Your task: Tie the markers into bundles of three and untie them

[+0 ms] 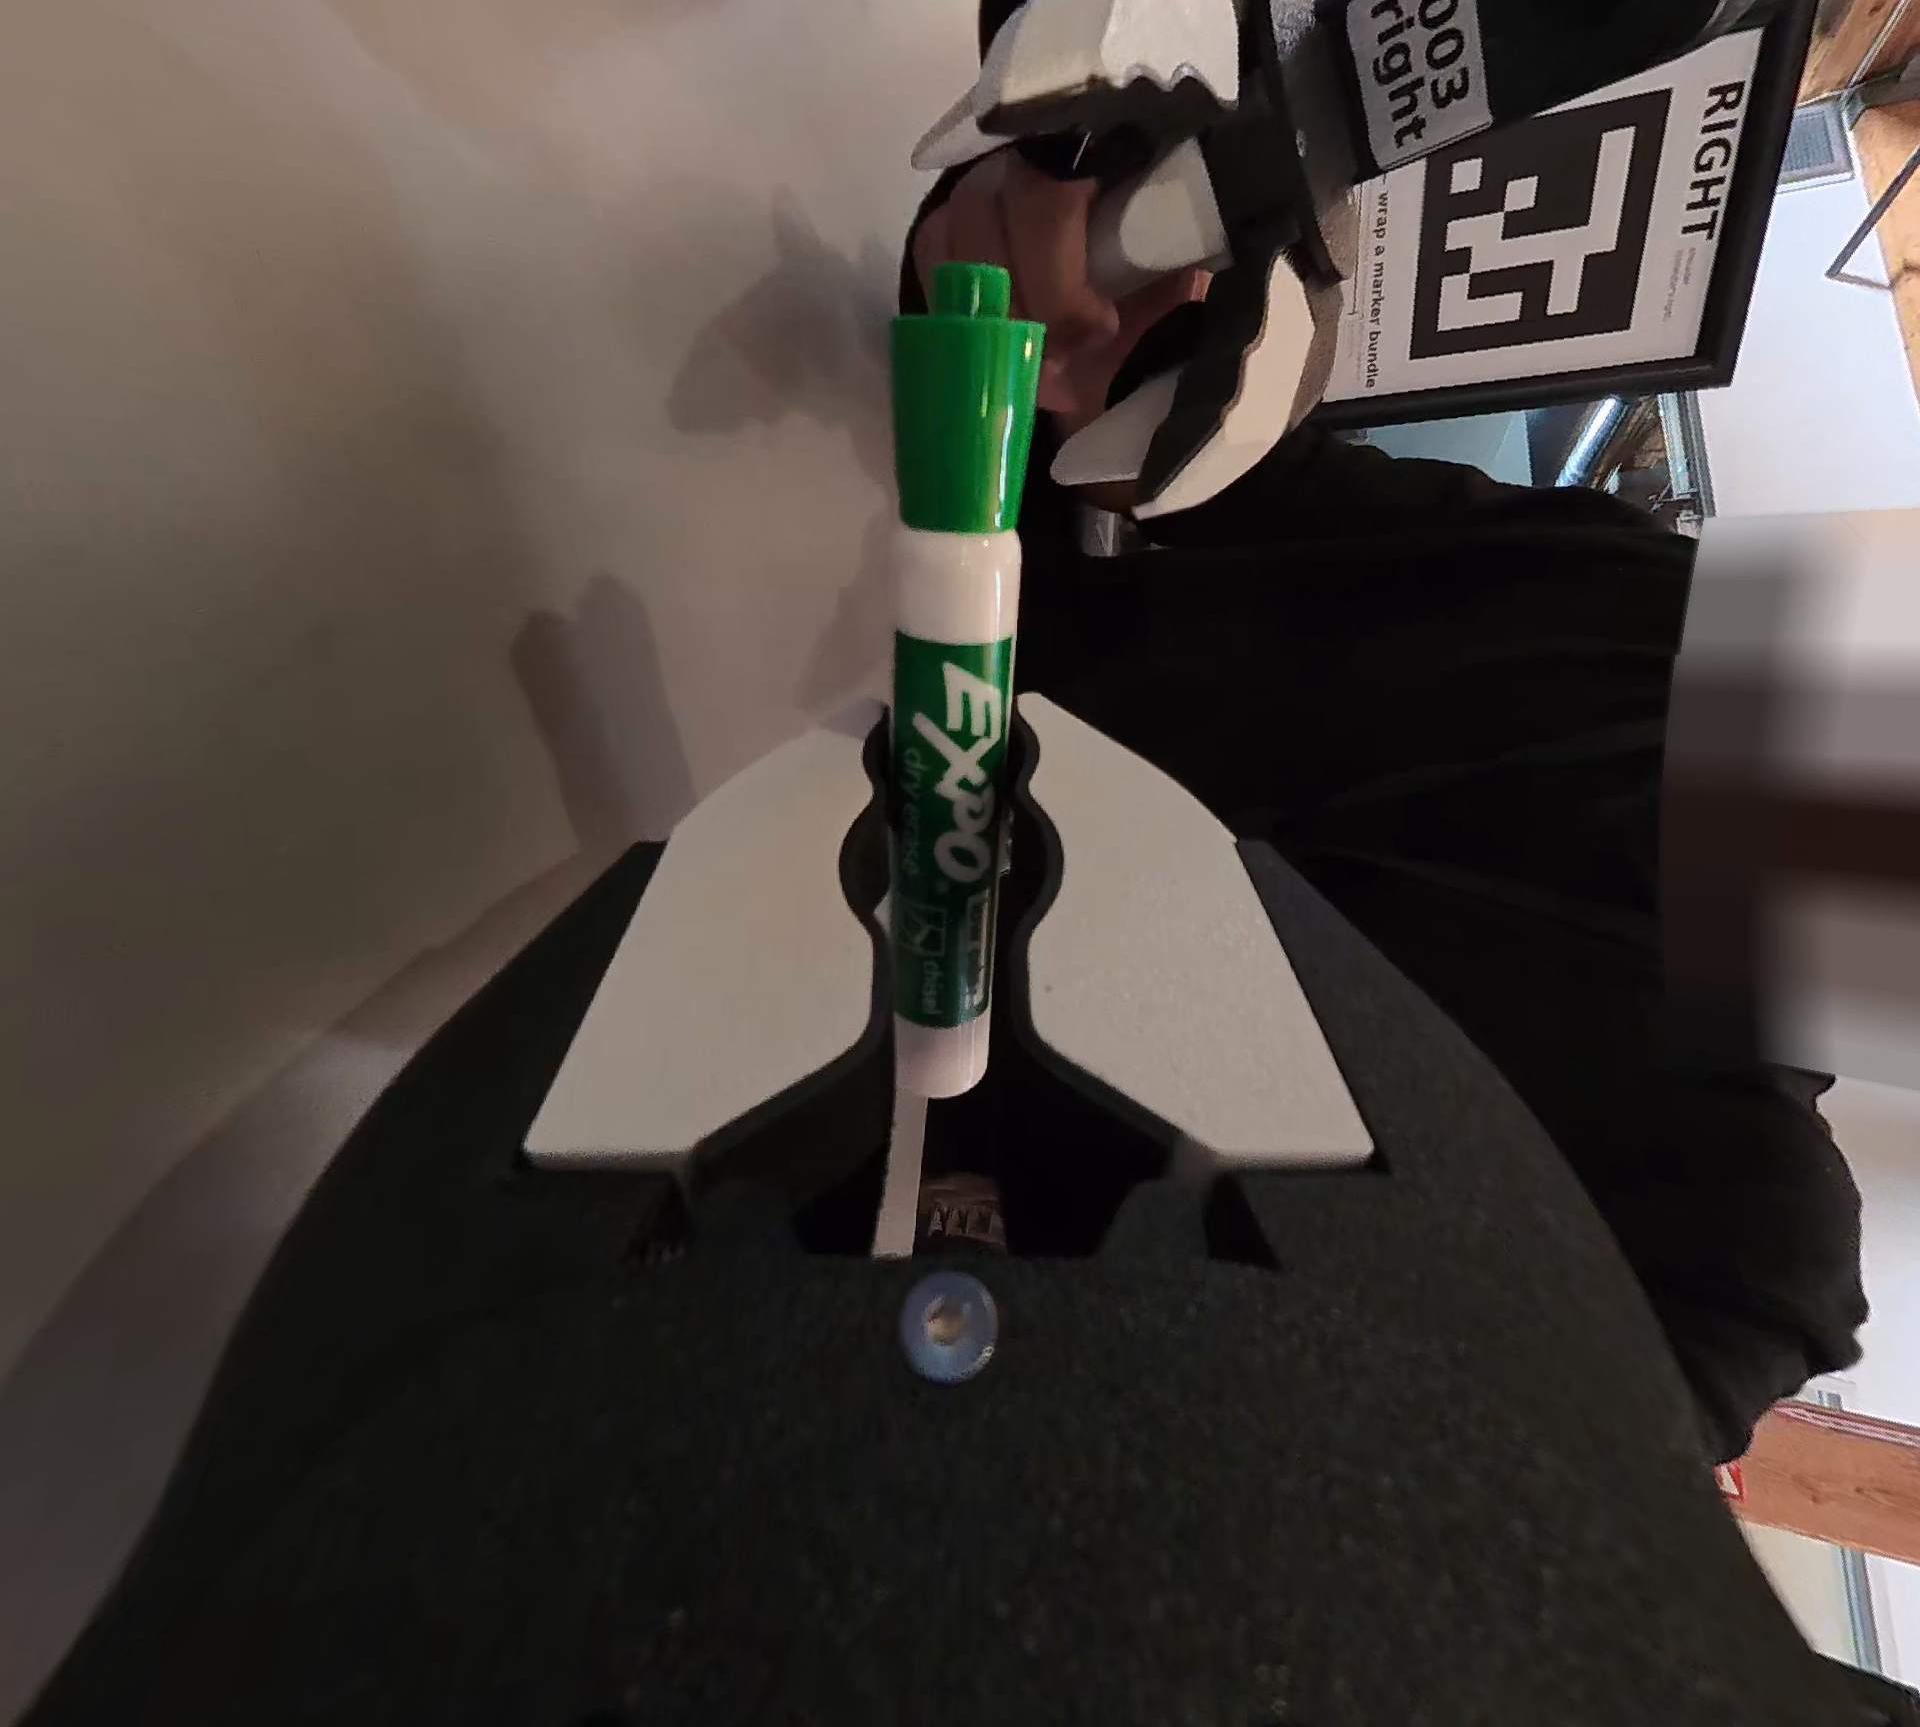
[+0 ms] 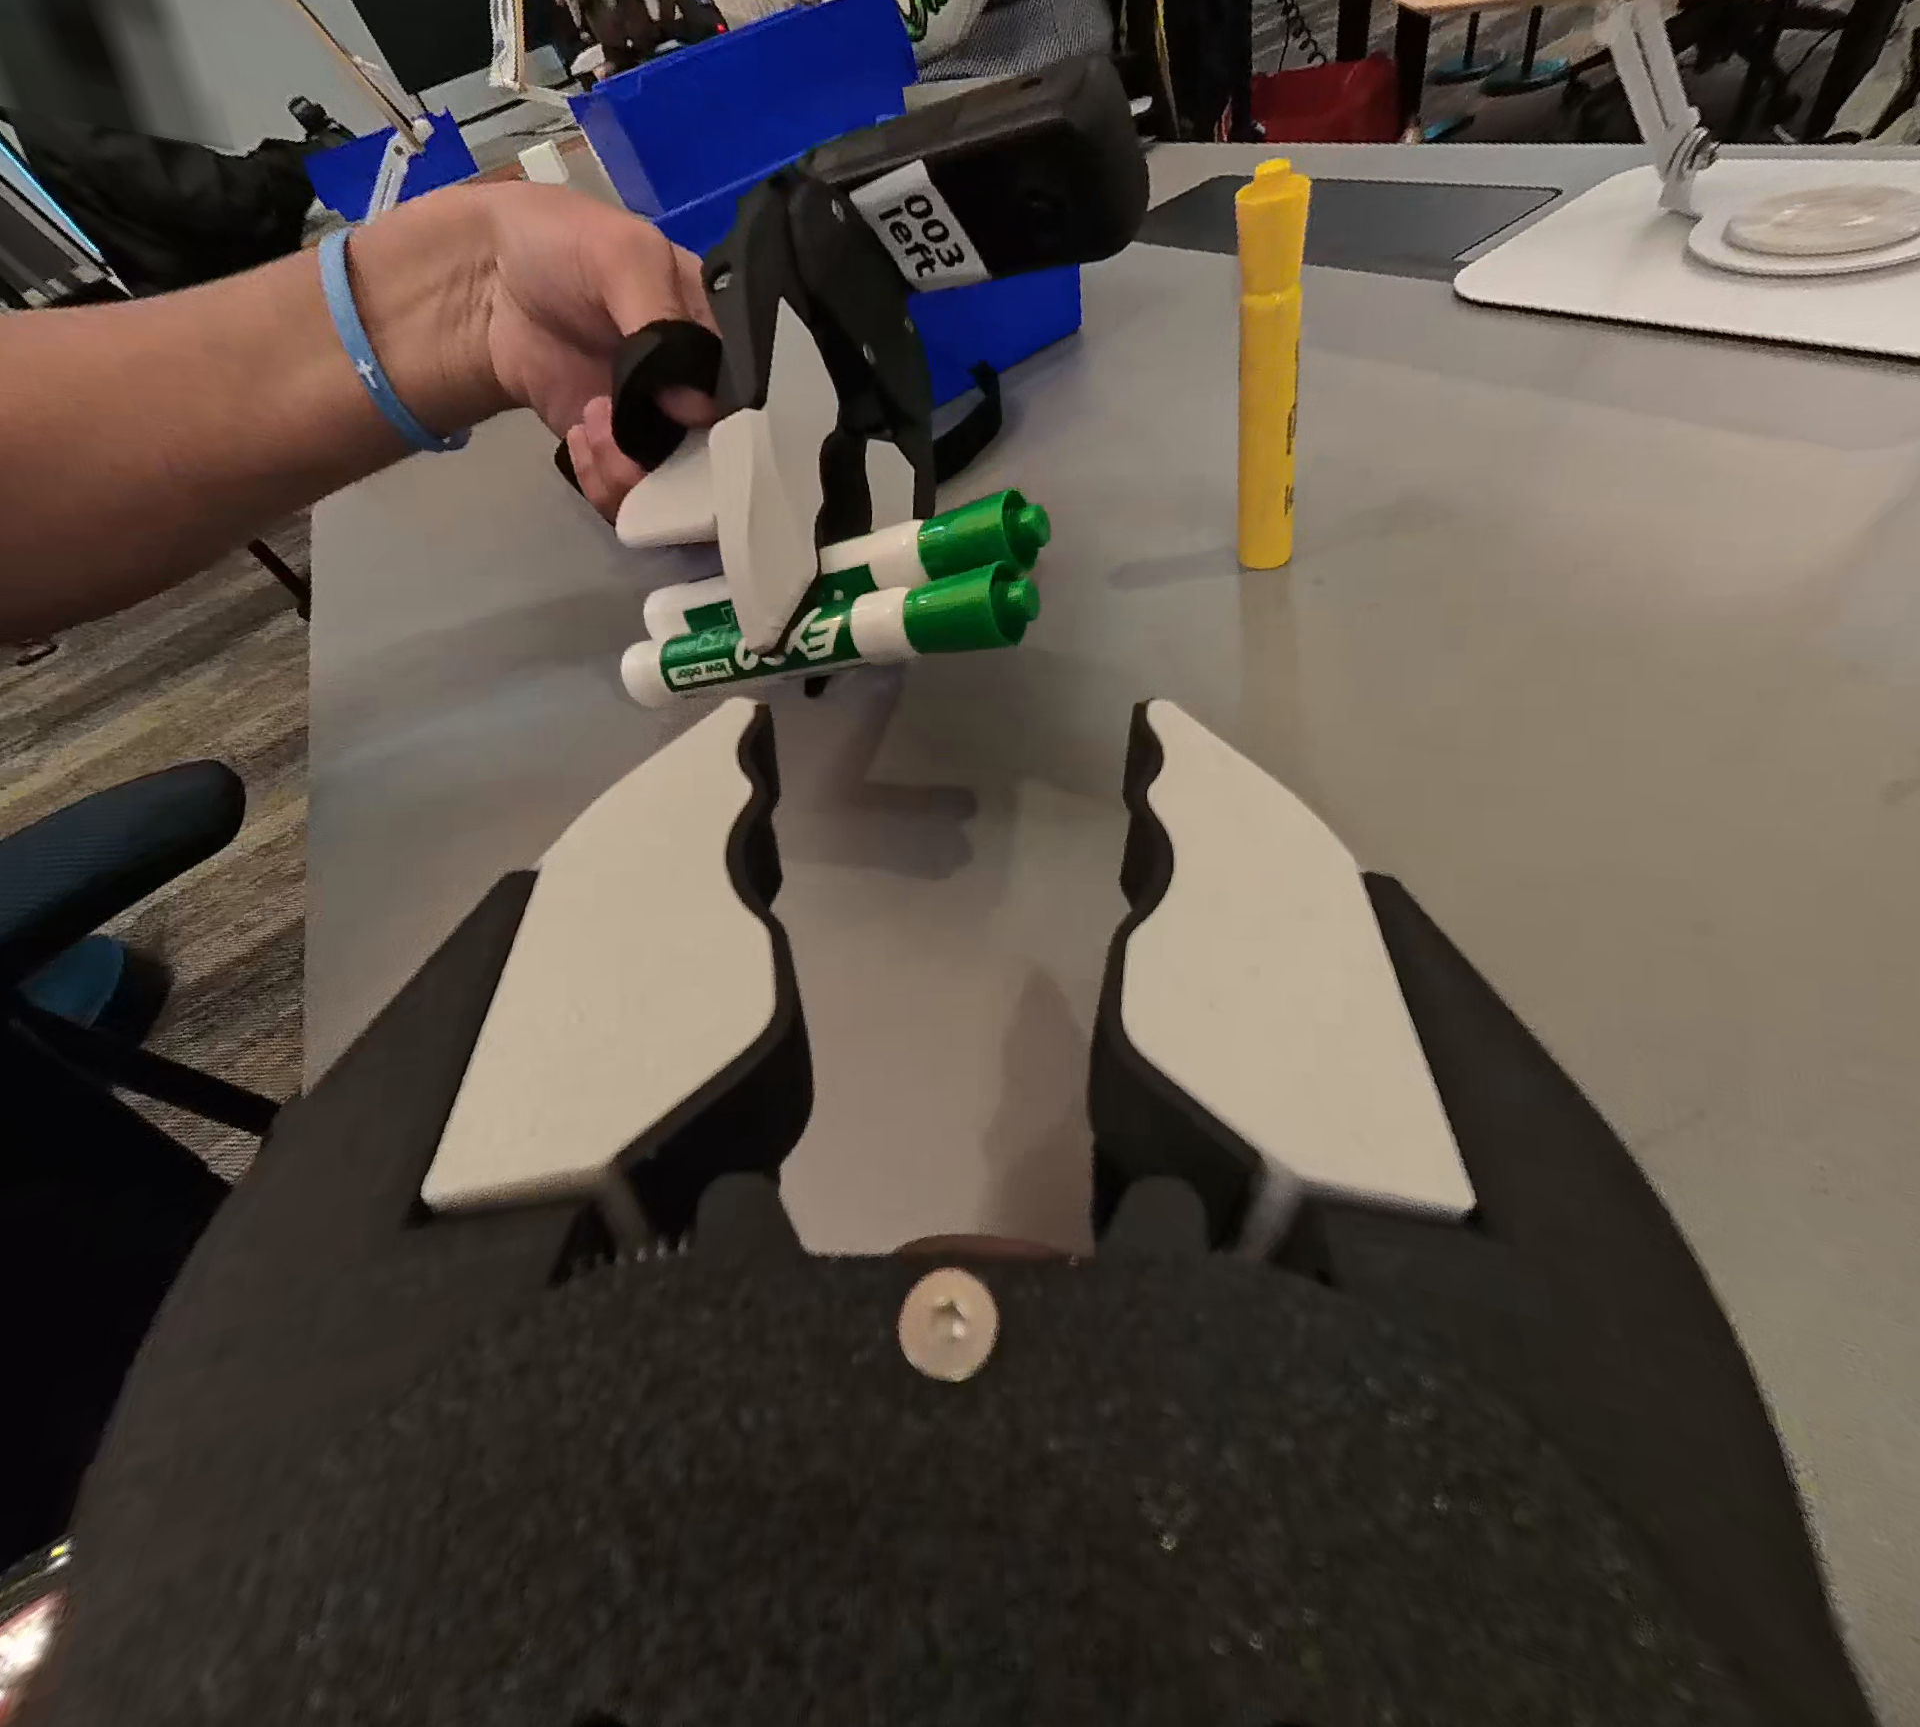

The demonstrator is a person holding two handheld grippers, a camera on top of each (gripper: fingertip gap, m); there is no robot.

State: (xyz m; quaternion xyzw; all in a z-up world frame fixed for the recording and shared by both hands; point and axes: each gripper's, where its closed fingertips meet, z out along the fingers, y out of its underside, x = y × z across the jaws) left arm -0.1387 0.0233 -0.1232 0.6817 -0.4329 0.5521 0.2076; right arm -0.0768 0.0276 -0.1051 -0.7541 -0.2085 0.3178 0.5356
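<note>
spreading wide under everything, the grey bench (image 2: 1455, 742) carries a blue bin (image 2: 748, 108) at its far side and one yellow marker (image 2: 1270, 368) standing upright, apart from the rest. above the bench the left claw (image 1: 951, 804) is clenched on the green markers (image 2: 831, 607) (two show stacked in the right wrist view, only one in its own), held off the surface. the right claw (image 2: 951, 804) hangs released and empty, near them. no tie is visible. the risk, as i judge it: the pinch sits mid-barrel, so a nudge from the right claw could roll a marker out and drop it.
</note>
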